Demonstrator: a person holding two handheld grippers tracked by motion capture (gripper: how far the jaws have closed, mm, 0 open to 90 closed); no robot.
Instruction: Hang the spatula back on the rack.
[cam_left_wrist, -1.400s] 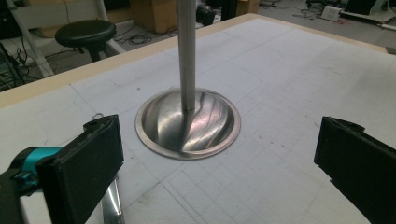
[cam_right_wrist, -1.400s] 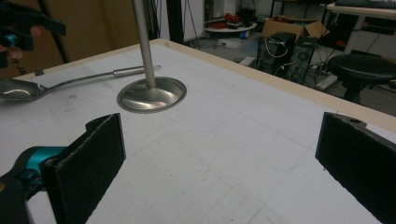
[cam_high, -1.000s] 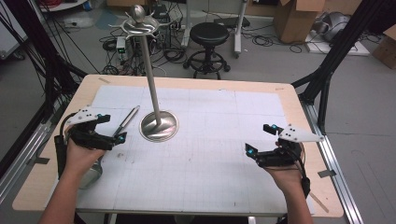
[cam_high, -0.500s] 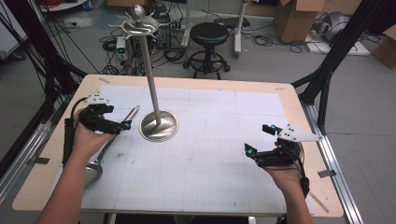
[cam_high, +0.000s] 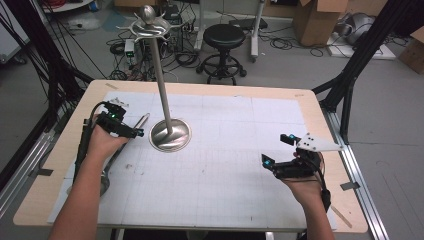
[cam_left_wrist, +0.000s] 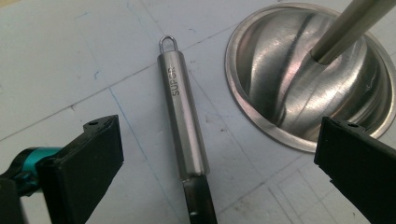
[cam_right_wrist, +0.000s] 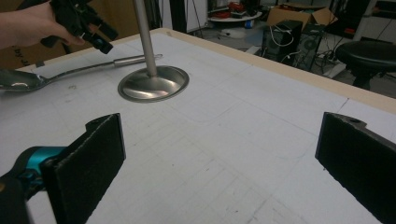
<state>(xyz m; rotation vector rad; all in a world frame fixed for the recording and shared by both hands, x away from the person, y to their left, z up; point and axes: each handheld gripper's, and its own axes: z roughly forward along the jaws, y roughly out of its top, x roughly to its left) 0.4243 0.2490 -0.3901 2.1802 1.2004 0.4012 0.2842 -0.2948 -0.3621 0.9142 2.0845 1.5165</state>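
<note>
We see the steel stand's round base (cam_left_wrist: 308, 70) just beside the engraved steel ladle handle (cam_left_wrist: 182, 116), near the table's left edge; the left gripper (cam_left_wrist: 215, 163) and right gripper (cam_right_wrist: 219, 163) both gape wide.

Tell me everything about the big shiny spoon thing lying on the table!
The ladle is shiny steel, lying flat on the white gridded mat beside the stand's round base without touching it. Its round handle reads SUPER and ends in a small wire hanging loop; a darker, thinner neck leads to the bowl. The open left gripper hovers over the handle, not gripping.
</note>
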